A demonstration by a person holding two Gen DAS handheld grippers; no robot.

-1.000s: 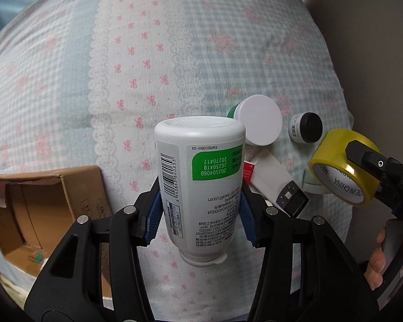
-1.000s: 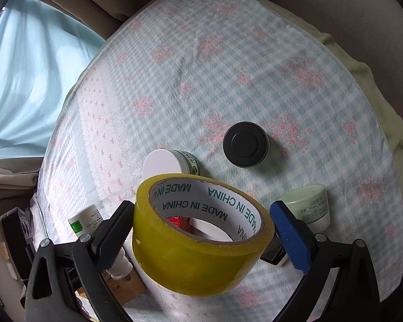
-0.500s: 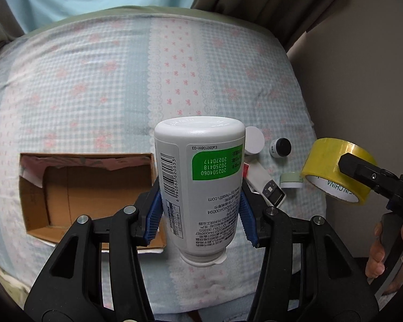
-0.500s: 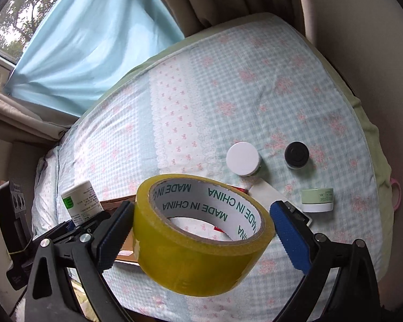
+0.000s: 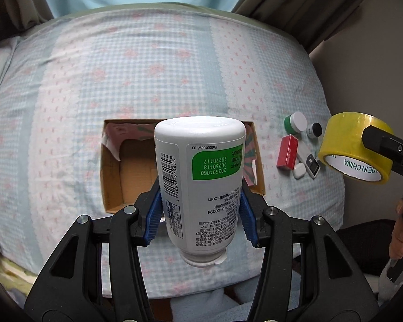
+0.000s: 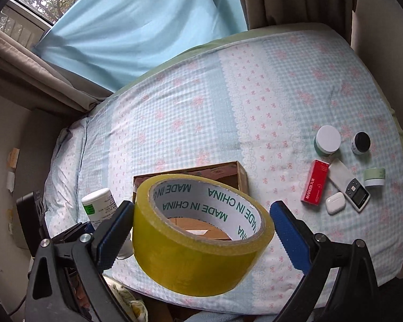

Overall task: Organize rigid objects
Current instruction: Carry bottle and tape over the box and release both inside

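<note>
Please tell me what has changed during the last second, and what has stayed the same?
Both grippers pulled back from the bed, bringing the cardboard box into view. The left gripper still clamps the white bottle; the right gripper still carries the yellow tape roll. The small items remain on the bedspread.

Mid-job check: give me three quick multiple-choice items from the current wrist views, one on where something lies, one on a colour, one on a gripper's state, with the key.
1. Where does the red box lie?
A. Inside the cardboard box
B. On the bedspread, right of the cardboard box
C. In the left gripper

2. What colour is the tape roll?
A. Yellow
B. Blue
C. Black

3. What is the left gripper doing?
A. Hanging open
B. Clamping the tape roll
C. Clamping the white bottle

Key: 1 B, it rests on the bedspread beside the cardboard box. 2 A, its band is yellow. 3 C, both blue pads press the bottle's sides.
</note>
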